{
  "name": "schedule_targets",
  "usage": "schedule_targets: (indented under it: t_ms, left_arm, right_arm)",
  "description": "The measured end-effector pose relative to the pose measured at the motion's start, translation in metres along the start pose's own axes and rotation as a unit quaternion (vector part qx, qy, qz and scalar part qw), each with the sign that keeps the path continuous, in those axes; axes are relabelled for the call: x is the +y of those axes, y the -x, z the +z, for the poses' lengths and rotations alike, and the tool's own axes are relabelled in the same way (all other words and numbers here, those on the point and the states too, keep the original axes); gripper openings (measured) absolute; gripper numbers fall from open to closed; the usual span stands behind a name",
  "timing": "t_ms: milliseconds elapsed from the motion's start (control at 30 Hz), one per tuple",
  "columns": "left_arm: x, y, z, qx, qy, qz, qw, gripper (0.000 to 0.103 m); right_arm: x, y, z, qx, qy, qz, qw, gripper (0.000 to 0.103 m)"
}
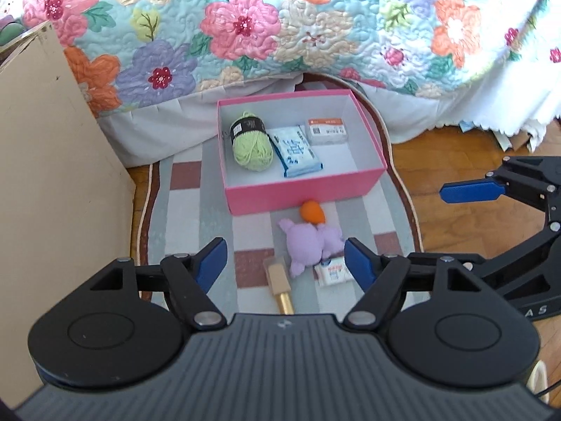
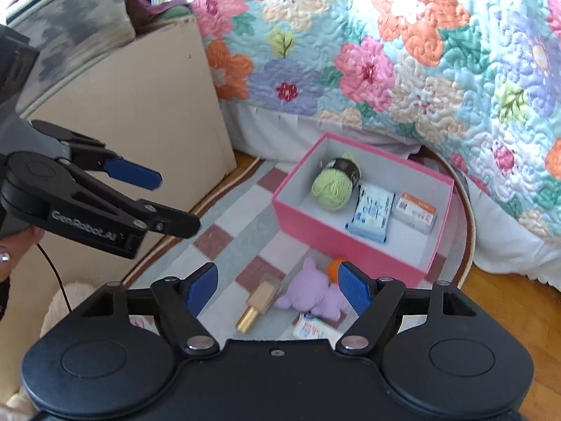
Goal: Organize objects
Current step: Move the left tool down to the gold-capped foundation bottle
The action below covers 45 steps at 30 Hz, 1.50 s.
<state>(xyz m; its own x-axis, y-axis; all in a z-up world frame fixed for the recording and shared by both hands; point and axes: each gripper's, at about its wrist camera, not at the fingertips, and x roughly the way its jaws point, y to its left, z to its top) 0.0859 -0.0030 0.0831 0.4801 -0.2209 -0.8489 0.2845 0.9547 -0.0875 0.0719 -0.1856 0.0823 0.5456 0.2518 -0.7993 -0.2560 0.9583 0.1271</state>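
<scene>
A pink box (image 1: 298, 194) (image 2: 336, 242) stands on the rug and holds a green yarn ball (image 1: 251, 147) (image 2: 333, 187), a blue-white packet (image 1: 298, 152) (image 2: 371, 212) and a small white-orange box (image 1: 326, 131) (image 2: 415, 212). In front of it lie an orange ball (image 1: 312, 212) (image 2: 333, 266), a purple plush toy (image 1: 310, 244) (image 2: 315, 296), a gold cylinder (image 1: 280, 289) (image 2: 257, 307) and a small white pack (image 1: 333, 272) (image 2: 312, 328). My left gripper (image 1: 284, 263) (image 2: 175, 203) hangs open above the loose items, nothing between its fingers. My right gripper (image 2: 277, 289) is open and empty too; one of its blue fingers (image 1: 471, 191) shows in the left wrist view.
A striped oval rug (image 1: 210, 210) (image 2: 228, 231) covers the wooden floor (image 1: 455, 161) (image 2: 498, 301). A bed with a floral quilt (image 1: 280, 28) (image 2: 385, 52) rises behind the box. A beige cabinet side (image 1: 52, 175) (image 2: 140, 105) stands at the left.
</scene>
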Motion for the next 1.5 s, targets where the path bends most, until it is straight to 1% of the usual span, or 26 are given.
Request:
schedule_targets:
  t_ms: [133, 267, 367, 500, 600, 633, 667, 733, 800, 833, 867, 933, 1033, 1133, 1200, 1267, 1400, 1500]
  left_arm:
    - [-0.003, 0.003, -0.021, 0.006, -0.007, 0.001, 1.0000, 0.076]
    - [-0.002, -0.004, -0.036, 0.021, 0.003, -0.008, 0.9998, 0.076]
    - [0.004, -0.013, -0.044, 0.032, 0.017, -0.015, 0.9992, 0.078]
    - [0.010, -0.029, -0.054, 0.046, 0.021, -0.004, 0.9987, 0.078]
    - [0.014, -0.042, -0.059, 0.054, 0.020, -0.008, 0.9983, 0.079]
    - [0.016, -0.045, -0.060, 0.053, 0.019, -0.011, 0.9983, 0.083]
    - [0.017, -0.048, -0.063, 0.049, 0.015, -0.015, 0.9986, 0.087]
    - [0.019, -0.054, -0.066, 0.039, 0.010, -0.021, 0.9990, 0.088]
    - [0.022, -0.062, -0.066, 0.035, 0.014, -0.027, 0.9989, 0.092]
    - [0.025, -0.067, -0.066, 0.033, 0.018, -0.033, 0.9988, 0.097]
    - [0.028, -0.073, -0.065, 0.031, 0.025, -0.039, 0.9984, 0.100]
    - [0.031, -0.085, -0.063, 0.029, 0.031, -0.046, 0.9981, 0.101]
    - [0.037, -0.106, -0.058, 0.031, 0.034, -0.063, 0.9970, 0.101]
    - [0.050, -0.123, -0.054, 0.029, 0.059, -0.076, 0.9949, 0.101]
    - [0.058, -0.136, -0.053, 0.036, 0.077, -0.087, 0.9926, 0.101]
    - [0.064, -0.151, -0.052, 0.046, 0.091, -0.097, 0.9901, 0.097]
    - [0.068, -0.178, -0.060, 0.049, 0.099, -0.088, 0.9900, 0.096]
    - [0.072, -0.197, -0.069, 0.062, 0.109, -0.089, 0.9882, 0.088]
  right_arm:
    - [0.013, 0.002, -0.017, 0.018, 0.005, 0.016, 1.000, 0.080]
    - [0.022, 0.002, -0.031, 0.026, 0.009, 0.026, 0.999, 0.080]
    - [0.025, -0.001, -0.037, 0.030, 0.007, 0.042, 0.999, 0.080]
    - [0.023, -0.012, -0.046, 0.049, 0.000, 0.075, 0.996, 0.080]
    - [0.020, -0.024, -0.052, 0.057, -0.006, 0.092, 0.994, 0.080]
    - [0.021, -0.028, -0.054, 0.057, -0.004, 0.096, 0.994, 0.080]
    - [0.021, -0.031, -0.055, 0.055, -0.001, 0.097, 0.994, 0.080]
    - [0.021, -0.040, -0.057, 0.050, -0.003, 0.090, 0.995, 0.080]
    - [0.023, -0.051, -0.058, 0.045, 0.004, 0.078, 0.996, 0.080]
    - [0.024, -0.057, -0.058, 0.043, 0.008, 0.072, 0.996, 0.080]
    - [0.026, -0.063, -0.058, 0.041, 0.015, 0.068, 0.997, 0.080]
    - [0.028, -0.075, -0.056, 0.041, 0.027, 0.063, 0.997, 0.080]
    - [0.029, -0.090, -0.049, 0.043, 0.036, 0.054, 0.997, 0.080]
    - [0.025, -0.108, -0.042, 0.050, 0.029, 0.060, 0.997, 0.080]
    - [0.024, -0.121, -0.040, 0.054, 0.030, 0.065, 0.996, 0.080]
    - [0.024, -0.135, -0.042, 0.057, 0.031, 0.071, 0.995, 0.079]
    - [0.021, -0.166, -0.049, 0.069, 0.004, 0.089, 0.994, 0.079]
    - [0.019, -0.186, -0.052, 0.069, -0.019, 0.096, 0.993, 0.079]
